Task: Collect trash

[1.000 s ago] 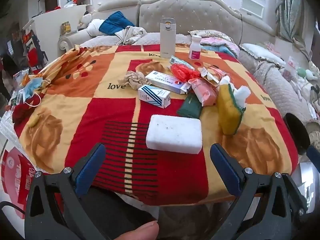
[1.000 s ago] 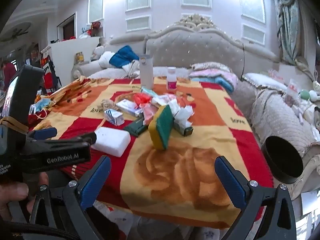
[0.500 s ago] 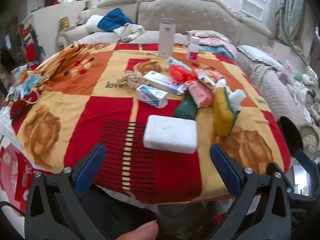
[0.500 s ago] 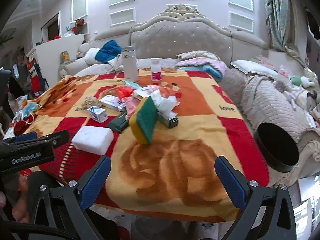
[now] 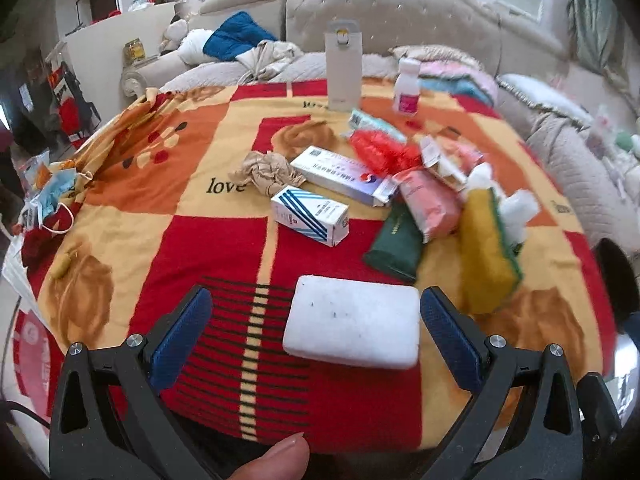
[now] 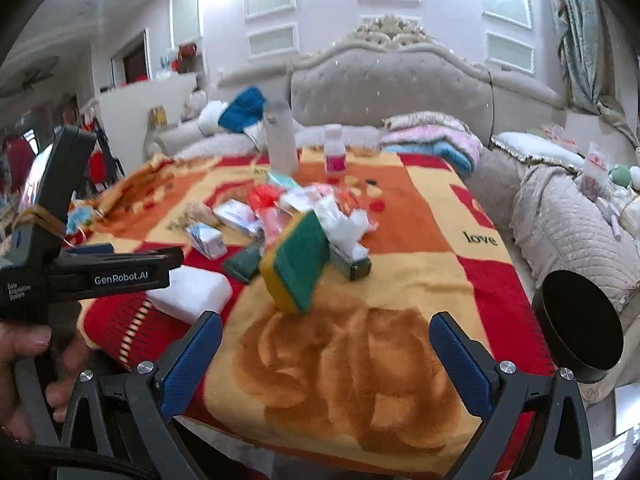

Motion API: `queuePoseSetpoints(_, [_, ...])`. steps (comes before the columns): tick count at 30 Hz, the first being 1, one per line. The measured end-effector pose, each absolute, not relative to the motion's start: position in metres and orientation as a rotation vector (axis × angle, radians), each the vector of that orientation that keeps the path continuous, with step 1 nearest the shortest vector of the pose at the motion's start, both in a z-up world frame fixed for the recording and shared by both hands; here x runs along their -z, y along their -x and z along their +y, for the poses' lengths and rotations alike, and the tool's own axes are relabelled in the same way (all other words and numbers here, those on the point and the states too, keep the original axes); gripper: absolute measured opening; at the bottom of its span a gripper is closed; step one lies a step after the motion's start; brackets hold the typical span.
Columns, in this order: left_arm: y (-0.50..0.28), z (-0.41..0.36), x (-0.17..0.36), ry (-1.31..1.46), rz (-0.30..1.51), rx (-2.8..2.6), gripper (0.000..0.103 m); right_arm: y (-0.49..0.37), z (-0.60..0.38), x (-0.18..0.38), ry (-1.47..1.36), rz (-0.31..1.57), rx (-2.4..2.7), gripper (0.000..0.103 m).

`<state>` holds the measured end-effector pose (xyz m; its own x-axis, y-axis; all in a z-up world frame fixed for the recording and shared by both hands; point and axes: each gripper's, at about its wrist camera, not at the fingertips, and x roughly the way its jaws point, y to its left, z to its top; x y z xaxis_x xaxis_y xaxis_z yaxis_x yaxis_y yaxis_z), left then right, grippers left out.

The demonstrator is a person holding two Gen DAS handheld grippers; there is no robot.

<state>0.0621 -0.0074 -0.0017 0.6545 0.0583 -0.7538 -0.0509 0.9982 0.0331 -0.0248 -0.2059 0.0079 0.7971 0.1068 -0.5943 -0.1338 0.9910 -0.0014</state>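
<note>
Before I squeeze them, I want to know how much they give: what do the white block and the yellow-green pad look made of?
White block: looks like matte foam, with rounded edges and dark specks. Pad: probably a yellow sponge with a green scouring face.

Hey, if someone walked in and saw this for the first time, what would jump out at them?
The loud red, orange and yellow blanket covering the table, with a heap of litter at its middle: small boxes, a red bag and crumpled paper. Nearest the open left gripper lies a white sponge, and a yellow-and-green sponge stands on edge beside the pile.
</note>
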Motion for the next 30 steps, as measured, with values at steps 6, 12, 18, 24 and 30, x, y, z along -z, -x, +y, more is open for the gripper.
queuePoseSetpoints(6, [-0.067, -0.002, 0.007, 0.010, 0.882, -0.034, 0.103, 0.002, -0.206, -0.010, 0.035, 0.683, -0.085, 0.103])
queuePoseSetpoints(12, [-0.054, 0.003, 0.008, 0.031, 0.899, -0.027, 0.103, 0.006, -0.202, -0.005, -0.018, 0.722, -0.075, 0.103])
queuePoseSetpoints(18, [-0.038, 0.008, 0.005, 0.040, 0.902, -0.028, 0.103, 0.022, -0.185, -0.012, 0.008, 0.726, -0.073, 0.103])
queuePoseSetpoints(24, [-0.018, 0.007, -0.013, 0.041, 0.853, -0.015, 0.103, 0.040, -0.174, -0.030, 0.037, 0.686, -0.047, 0.103])
queuePoseSetpoints(30, [-0.005, 0.002, -0.022, 0.040, 0.832, -0.002, 0.103, 0.060, -0.171, -0.039, 0.057, 0.669, -0.055, 0.103])
